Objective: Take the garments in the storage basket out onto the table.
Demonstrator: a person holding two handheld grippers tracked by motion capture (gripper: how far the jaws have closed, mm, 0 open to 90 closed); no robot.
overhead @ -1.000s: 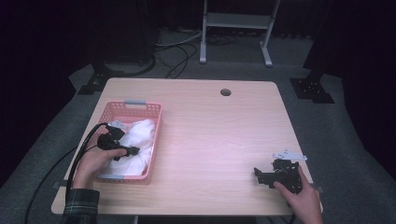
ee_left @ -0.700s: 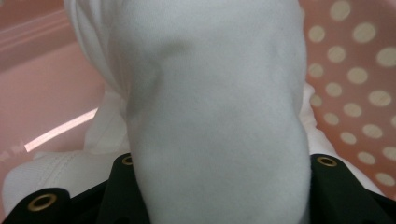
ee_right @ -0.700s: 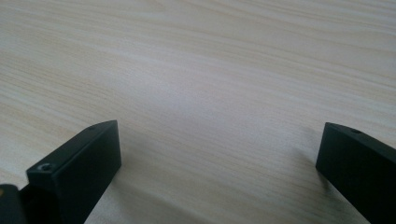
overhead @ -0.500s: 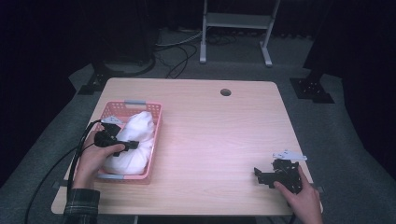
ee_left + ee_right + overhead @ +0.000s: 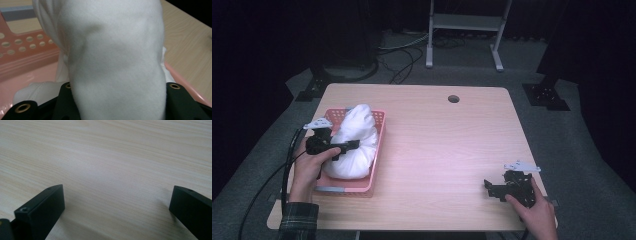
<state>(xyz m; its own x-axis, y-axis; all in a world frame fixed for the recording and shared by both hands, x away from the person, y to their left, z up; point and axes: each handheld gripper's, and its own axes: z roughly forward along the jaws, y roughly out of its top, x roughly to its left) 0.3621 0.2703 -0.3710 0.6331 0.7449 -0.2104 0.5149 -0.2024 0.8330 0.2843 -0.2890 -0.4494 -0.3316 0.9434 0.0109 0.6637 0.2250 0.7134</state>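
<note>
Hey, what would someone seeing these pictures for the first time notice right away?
Most striking is the white cloth bundle, bunched up tall out of the pink basket at the table's left side, gripped by the left claw. Next comes the right claw, resting open on the bare wooden table near its front right corner, with nothing between its jaws.

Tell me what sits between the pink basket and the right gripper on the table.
Nothing: in the high view, bare wooden tabletop runs from the pink basket to the right gripper. The round hole lies farther back, off that stretch.
</note>
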